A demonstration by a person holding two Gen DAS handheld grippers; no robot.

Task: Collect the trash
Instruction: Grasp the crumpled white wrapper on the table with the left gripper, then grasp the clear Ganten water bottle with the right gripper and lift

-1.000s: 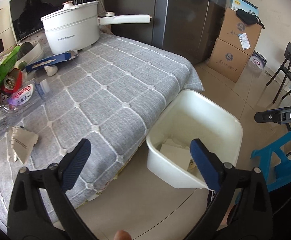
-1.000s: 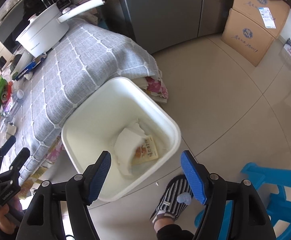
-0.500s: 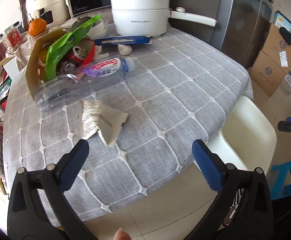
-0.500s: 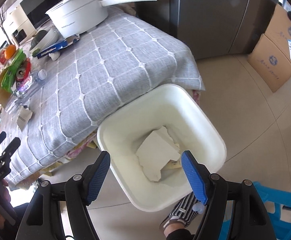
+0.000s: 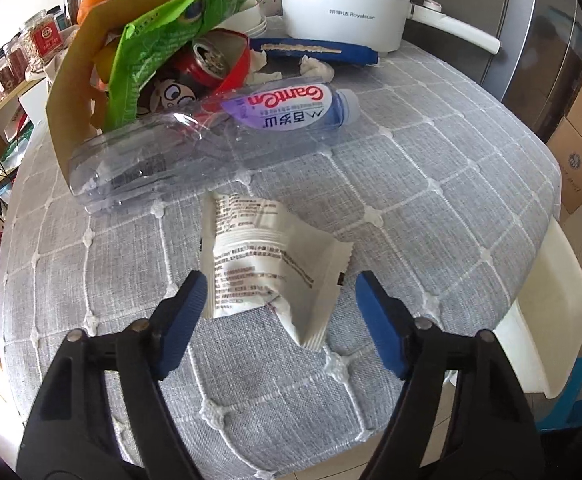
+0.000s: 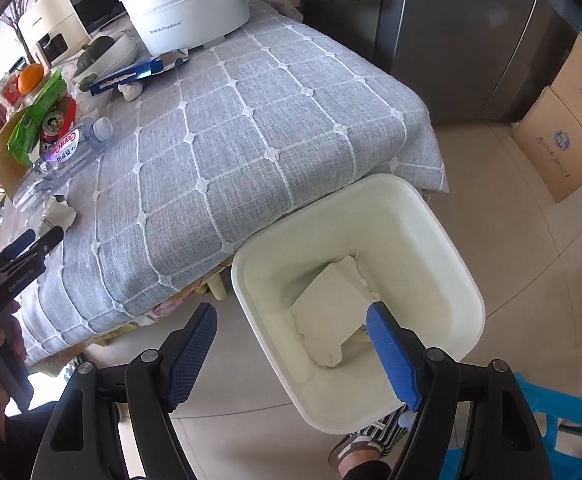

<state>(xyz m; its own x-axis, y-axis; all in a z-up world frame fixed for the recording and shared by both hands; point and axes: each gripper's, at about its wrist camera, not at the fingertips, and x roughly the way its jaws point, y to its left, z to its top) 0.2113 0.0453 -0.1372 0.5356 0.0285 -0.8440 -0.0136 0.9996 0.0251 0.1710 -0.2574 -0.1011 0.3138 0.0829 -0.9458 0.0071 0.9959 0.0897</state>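
Observation:
A white snack wrapper (image 5: 267, 264) lies crumpled on the grey checked tablecloth (image 5: 431, 184). My left gripper (image 5: 279, 284) hovers just over it, jaws closing, with the wrapper between the blue pads but not pinched. Behind it lie a clear plastic bottle (image 5: 211, 140), a red can (image 5: 207, 60) and a green bag (image 5: 159, 36). The white bin (image 6: 431, 240) stands on the floor by the table's edge with white paper trash (image 6: 327, 312) inside. Above its near rim, my right gripper (image 6: 291, 312) is empty, jaws opening slightly.
A white pot (image 5: 343, 4), a blue box (image 5: 315, 50) and a tissue wad (image 5: 317, 68) sit at the table's far end. A steel fridge (image 6: 471, 20) and cardboard boxes (image 6: 563, 136) stand beyond. A blue stool (image 6: 571, 432) is beside the bin.
My left gripper swung from the bin over to the table, came down on the white wrapper, and its jaws narrowed. My right gripper drifted from above the bin's middle toward its near rim.

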